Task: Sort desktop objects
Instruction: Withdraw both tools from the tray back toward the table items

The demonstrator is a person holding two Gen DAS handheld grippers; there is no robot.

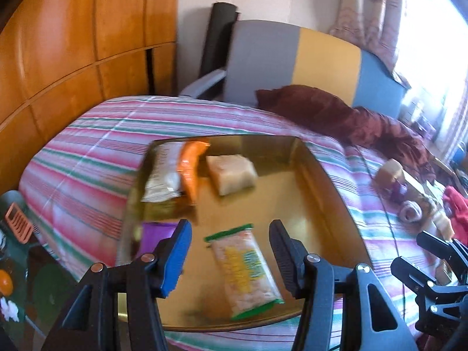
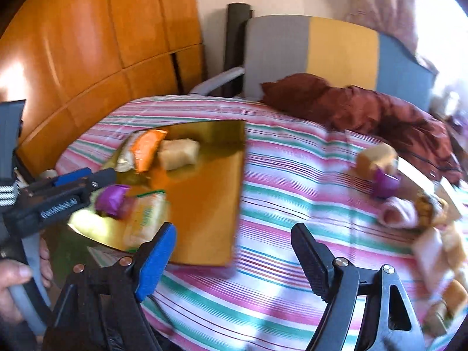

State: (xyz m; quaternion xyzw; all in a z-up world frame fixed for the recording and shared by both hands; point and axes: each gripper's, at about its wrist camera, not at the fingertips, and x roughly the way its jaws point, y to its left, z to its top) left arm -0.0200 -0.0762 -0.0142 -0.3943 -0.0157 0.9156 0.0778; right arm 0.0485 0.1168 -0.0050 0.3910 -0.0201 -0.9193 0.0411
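Fingers of the left gripper (image 1: 231,259) stand wide apart in the left wrist view, holding nothing, above the near part of a gold tray (image 1: 307,181) that lies on a striped bedspread (image 1: 87,152). Between the fingers, on the tray floor, lies a green-edged snack packet (image 1: 244,272). A purple packet (image 1: 155,235) sits at the tray's near left, partly behind the blue finger pad. At the far end lie a white packet (image 1: 165,172), an orange packet (image 1: 190,169) leaning across it, and a pale wrapped block (image 1: 231,172) just beside. The right gripper (image 1: 438,272) shows at the right edge; its state cannot be told there.

Right wrist view: the right gripper (image 2: 234,259) is also spread wide and empty, over the bedspread (image 2: 278,204) just right of the tray (image 2: 204,204). Loose snacks (image 2: 389,187) lie on the bed at the right, well apart from the tray. The left gripper (image 2: 87,181) reaches over the tray's left side, beside the purple packet (image 2: 112,201).
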